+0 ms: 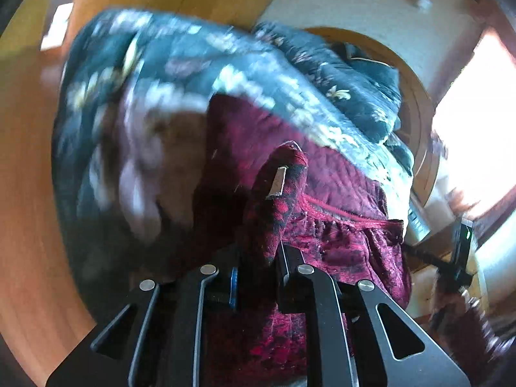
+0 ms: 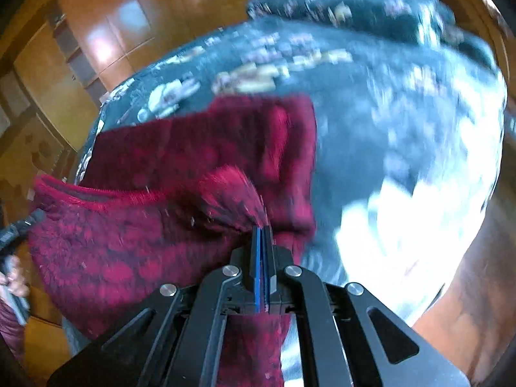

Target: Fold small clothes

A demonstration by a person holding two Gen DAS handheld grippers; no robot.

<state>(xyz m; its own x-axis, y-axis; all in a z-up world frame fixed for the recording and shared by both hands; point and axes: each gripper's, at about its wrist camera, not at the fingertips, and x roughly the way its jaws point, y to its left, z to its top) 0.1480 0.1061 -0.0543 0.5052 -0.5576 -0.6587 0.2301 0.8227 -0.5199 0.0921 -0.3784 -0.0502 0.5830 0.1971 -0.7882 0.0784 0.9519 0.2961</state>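
Low in the left wrist view, the left gripper [image 1: 258, 258] is clamped on a fold of the red fleece garment [image 1: 338, 200], which fills the centre of the frame over a dark floral cloth [image 1: 180, 64]. In the right wrist view the right gripper [image 2: 262, 235] pinches another bunched edge of the garment [image 2: 135, 245] — its blue pads pressed together — with the blurred floral cloth [image 2: 371, 64] spread across the upper right and wooden cabinets [image 2: 106, 25] at upper left.

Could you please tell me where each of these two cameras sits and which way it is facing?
Left wrist: on the left gripper, looking along its fingers at the red garment they pinch, with the floral bedding beyond.
Right wrist: on the right gripper, shut on the same red garment; the person's hand shows at left.
Shared: garment and bedding.
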